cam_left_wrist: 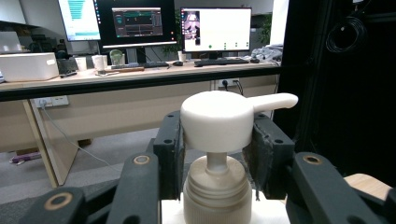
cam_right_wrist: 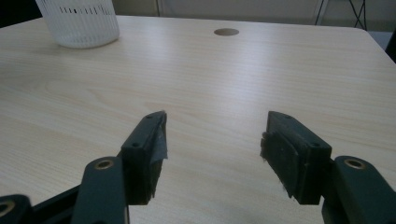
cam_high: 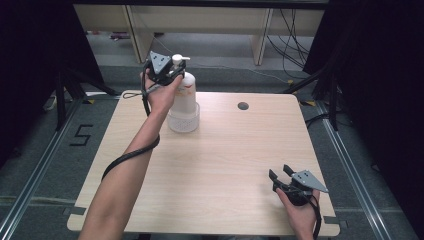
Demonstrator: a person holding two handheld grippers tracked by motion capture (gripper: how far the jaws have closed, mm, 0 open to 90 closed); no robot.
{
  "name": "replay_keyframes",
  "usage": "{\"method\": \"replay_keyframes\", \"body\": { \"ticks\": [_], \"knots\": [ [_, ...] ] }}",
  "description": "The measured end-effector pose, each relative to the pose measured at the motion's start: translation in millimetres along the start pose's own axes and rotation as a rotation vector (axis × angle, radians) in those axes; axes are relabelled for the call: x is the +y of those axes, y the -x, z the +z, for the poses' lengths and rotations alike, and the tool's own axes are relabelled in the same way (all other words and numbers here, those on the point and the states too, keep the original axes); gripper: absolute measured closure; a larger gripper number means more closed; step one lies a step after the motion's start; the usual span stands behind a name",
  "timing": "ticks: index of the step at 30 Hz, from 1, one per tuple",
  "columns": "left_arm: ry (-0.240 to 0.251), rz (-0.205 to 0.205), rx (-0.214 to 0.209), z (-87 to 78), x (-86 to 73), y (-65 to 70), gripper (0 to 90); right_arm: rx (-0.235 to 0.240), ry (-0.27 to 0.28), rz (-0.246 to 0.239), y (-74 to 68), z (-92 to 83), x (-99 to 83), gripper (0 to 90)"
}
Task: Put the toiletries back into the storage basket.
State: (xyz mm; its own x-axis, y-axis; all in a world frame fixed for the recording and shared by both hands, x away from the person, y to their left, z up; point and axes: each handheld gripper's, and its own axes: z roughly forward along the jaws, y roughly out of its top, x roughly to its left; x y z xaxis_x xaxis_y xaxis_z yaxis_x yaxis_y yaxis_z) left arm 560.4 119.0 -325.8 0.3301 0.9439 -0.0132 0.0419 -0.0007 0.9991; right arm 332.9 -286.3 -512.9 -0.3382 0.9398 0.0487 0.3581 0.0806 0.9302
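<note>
High view: the wooden table (cam_high: 225, 165) is carrying a white pump bottle (cam_high: 183, 97) near its far left edge, and the bottle is standing upright inside a white ribbed cup (cam_high: 183, 120). The left gripper (cam_high: 167, 72), held in the person's left hand (cam_high: 161, 92), is sitting at the top of the bottle, its cable trailing down along the forearm. The right gripper (cam_high: 281, 175) is resting low over the near right corner of the table, well apart from the bottle. A round hole (cam_high: 243, 106) is showing in the tabletop toward the far side.

Left gripper view: this view is supplying the detail that the high view is hiding. The two black jaws are standing on either side of the pump head (cam_left_wrist: 218, 123), pressing against its sides at a middling opening; the spout (cam_left_wrist: 273, 101) is pointing right, past the right jaw. The stem and threaded collar (cam_left_wrist: 217, 189) are showing just below. A desk with monitors (cam_left_wrist: 140, 23) is lying beyond.

Right gripper view: the right gripper (cam_right_wrist: 212, 140) is holding its jaws wide apart with nothing between them, bare tabletop beneath. The ribbed cup (cam_right_wrist: 79, 23) is appearing at far left, its contents cut off by the frame.
</note>
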Motion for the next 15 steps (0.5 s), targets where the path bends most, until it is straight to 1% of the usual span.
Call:
{"method": "replay_keyframes", "body": {
  "ticks": [1,15],
  "knots": [
    [-0.001,0.0,0.0,0.0,-0.4,0.2,59.1,0.0,-0.012,-0.007,0.5,-0.9,0.4,40.0],
    [-0.029,0.003,-0.009,1.1,-12.0,3.4,59.1,0.0,-0.013,-0.007,0.5,-0.8,0.5,40.0]
  ]
}}
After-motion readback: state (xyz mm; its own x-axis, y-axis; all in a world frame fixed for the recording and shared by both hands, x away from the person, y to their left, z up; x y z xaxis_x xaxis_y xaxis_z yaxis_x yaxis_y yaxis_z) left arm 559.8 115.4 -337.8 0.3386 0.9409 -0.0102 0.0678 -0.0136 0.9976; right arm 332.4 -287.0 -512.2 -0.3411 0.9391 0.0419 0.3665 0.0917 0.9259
